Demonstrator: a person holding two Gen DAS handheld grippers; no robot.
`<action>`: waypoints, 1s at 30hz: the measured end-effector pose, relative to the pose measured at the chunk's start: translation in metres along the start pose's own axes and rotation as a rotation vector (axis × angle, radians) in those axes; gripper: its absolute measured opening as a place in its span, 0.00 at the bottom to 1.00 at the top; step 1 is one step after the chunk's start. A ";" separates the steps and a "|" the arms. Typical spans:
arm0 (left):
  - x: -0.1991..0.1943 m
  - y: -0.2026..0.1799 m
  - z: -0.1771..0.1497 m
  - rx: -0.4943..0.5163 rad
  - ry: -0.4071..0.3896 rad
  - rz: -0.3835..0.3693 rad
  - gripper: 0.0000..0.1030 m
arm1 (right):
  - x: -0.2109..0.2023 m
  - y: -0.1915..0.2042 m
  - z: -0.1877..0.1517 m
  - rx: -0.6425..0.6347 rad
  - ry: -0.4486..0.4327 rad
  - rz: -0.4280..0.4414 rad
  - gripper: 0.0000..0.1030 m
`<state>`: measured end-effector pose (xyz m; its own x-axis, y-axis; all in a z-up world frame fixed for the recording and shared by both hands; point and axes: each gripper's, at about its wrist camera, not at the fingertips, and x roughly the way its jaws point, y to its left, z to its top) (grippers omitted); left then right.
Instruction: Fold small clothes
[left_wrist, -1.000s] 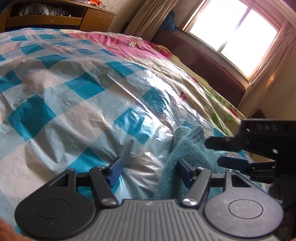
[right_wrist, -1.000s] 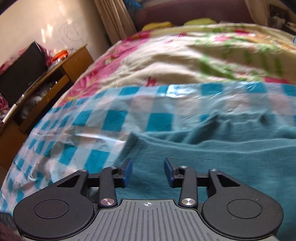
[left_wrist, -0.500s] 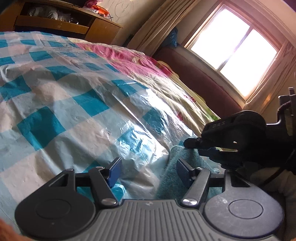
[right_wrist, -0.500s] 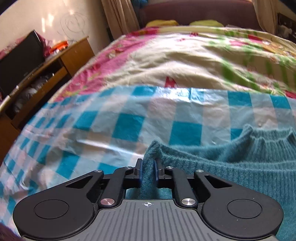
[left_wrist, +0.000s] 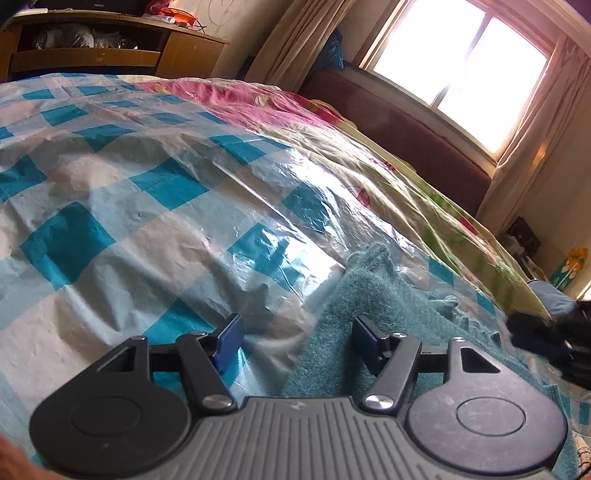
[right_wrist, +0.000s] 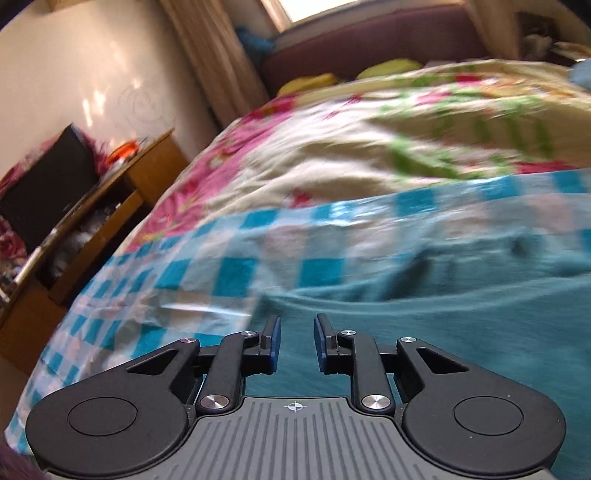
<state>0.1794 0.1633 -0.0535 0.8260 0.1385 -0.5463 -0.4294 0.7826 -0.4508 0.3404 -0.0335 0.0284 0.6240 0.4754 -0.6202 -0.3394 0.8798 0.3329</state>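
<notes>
A teal knitted sweater (left_wrist: 391, 302) lies on the blue-and-white checked plastic sheet (left_wrist: 122, 206) that covers the bed. My left gripper (left_wrist: 297, 332) is open and low over the sheet. The sweater's left edge runs between its jaws, and neither pad presses on it. In the right wrist view my right gripper (right_wrist: 297, 332) hovers over the sweater (right_wrist: 461, 317) near its left edge. Its jaws are opening, a narrow gap shows, and nothing is pinched. The right gripper (left_wrist: 546, 339) also shows dark at the right edge of the left wrist view.
A floral quilt (right_wrist: 369, 155) covers the bed beyond the sheet. A wooden desk (right_wrist: 110, 206) stands to the left of the bed, with a dark box on it. A dark red headboard (left_wrist: 406, 129), curtains and a bright window (left_wrist: 461, 66) lie beyond.
My right gripper pinched the sweater's edge half a second ago, has since let it go and pulled away to the right. The left gripper has stayed put and open.
</notes>
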 end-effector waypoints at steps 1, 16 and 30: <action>-0.002 -0.002 0.000 0.010 -0.009 -0.002 0.66 | -0.014 -0.015 -0.005 -0.002 -0.022 -0.045 0.21; -0.028 -0.061 -0.012 0.303 -0.129 -0.037 0.67 | -0.104 -0.193 -0.055 0.377 -0.185 -0.292 0.18; -0.027 -0.115 -0.055 0.471 -0.045 -0.136 0.67 | -0.085 -0.240 -0.073 0.453 -0.072 -0.137 0.53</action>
<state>0.1858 0.0362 -0.0261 0.8827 0.0345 -0.4687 -0.1137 0.9834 -0.1417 0.3171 -0.2859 -0.0509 0.6940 0.3400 -0.6347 0.0801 0.8396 0.5373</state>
